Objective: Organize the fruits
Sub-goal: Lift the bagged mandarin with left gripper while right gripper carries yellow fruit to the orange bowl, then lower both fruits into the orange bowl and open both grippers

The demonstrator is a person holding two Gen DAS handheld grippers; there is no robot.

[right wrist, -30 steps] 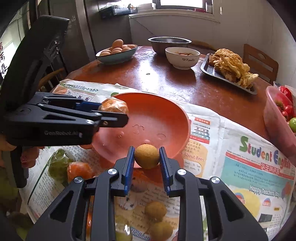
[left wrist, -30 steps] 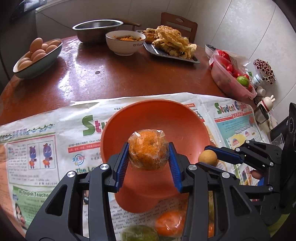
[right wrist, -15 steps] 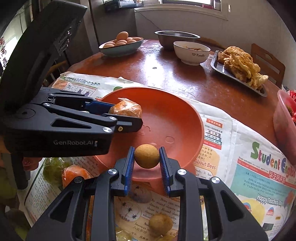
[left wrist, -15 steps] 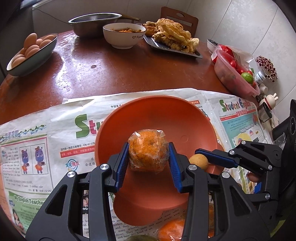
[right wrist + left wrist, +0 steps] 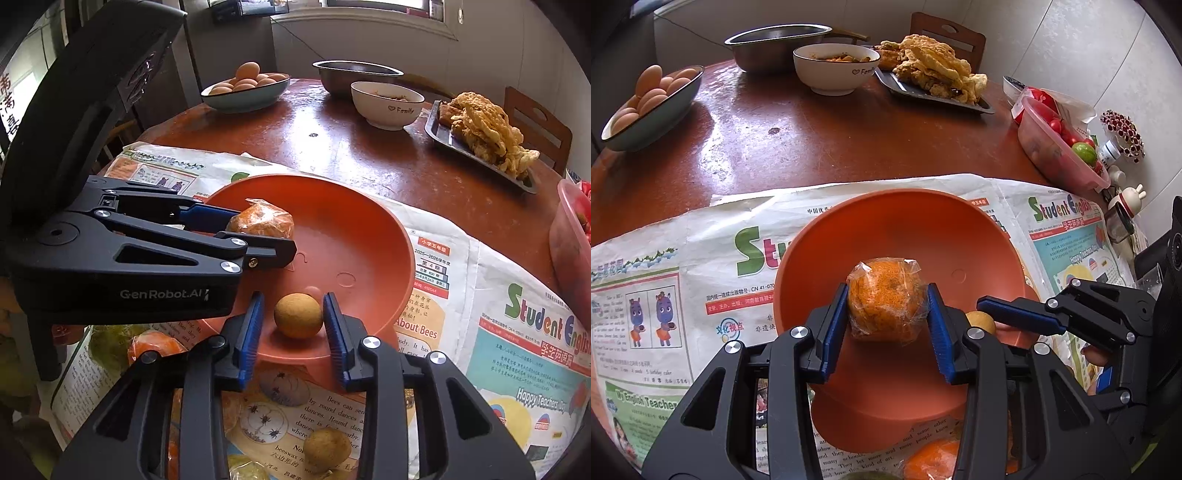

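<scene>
Fruits fill both our grippers over the orange bowl (image 5: 886,221): left gripper (image 5: 888,317) jaws clamp a wrapped orange (image 5: 884,301), right gripper (image 5: 293,325) jaws stand slightly apart around a small brown fruit (image 5: 298,315).

A round brown table (image 5: 820,147) carries newspaper (image 5: 665,288) near, with eggs (image 5: 653,107) far left, bowls (image 5: 834,66) and a tray (image 5: 934,92) far, and a tub (image 5: 1060,151) right.
</scene>
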